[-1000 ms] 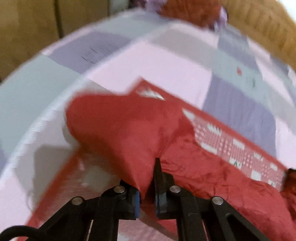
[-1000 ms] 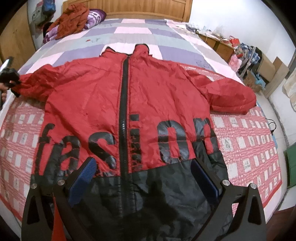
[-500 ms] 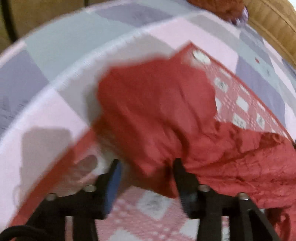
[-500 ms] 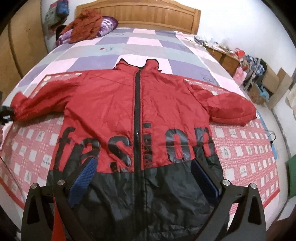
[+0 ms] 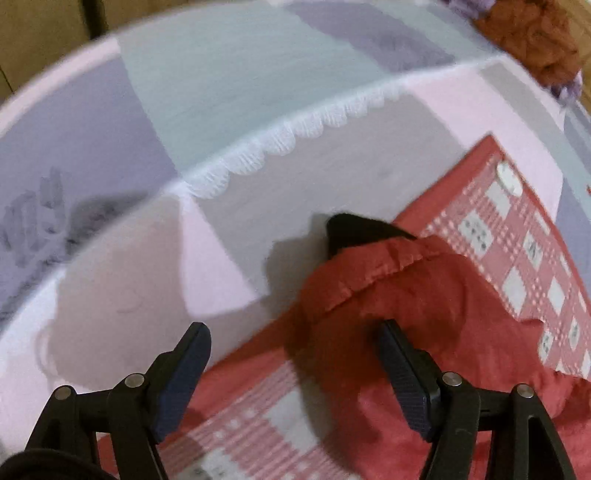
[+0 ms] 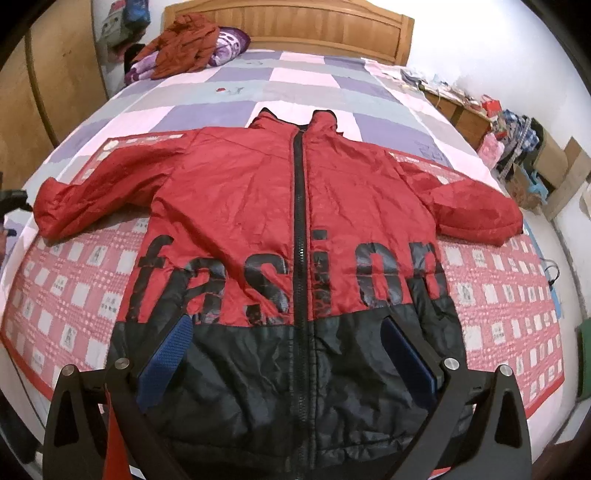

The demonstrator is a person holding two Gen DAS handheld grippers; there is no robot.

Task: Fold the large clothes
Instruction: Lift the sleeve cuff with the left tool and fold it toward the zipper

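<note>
A red and black jacket [image 6: 295,236] lies flat, front up and zipped, with both sleeves spread, on a red checked cloth [image 6: 74,280] on the bed. My right gripper [image 6: 291,332] is open and empty above the jacket's black hem. My left gripper [image 5: 291,332] is open beside the cuff of the jacket's left-hand sleeve [image 5: 388,284]; the cuff lies free just ahead of the right finger. The left gripper also shows at the far left edge of the right wrist view [image 6: 13,199].
The bed has a pink, grey and purple patchwork cover [image 6: 229,110] with a lace edge [image 5: 295,136]. A rust-coloured garment and purple pillow [image 6: 188,46] lie by the wooden headboard [image 6: 295,18]. Cluttered boxes [image 6: 532,162] stand right of the bed.
My left gripper opened and let go of the sleeve cuff, which now lies on the bed. The sleeve has been pulled out straight. The right gripper drew back slightly.
</note>
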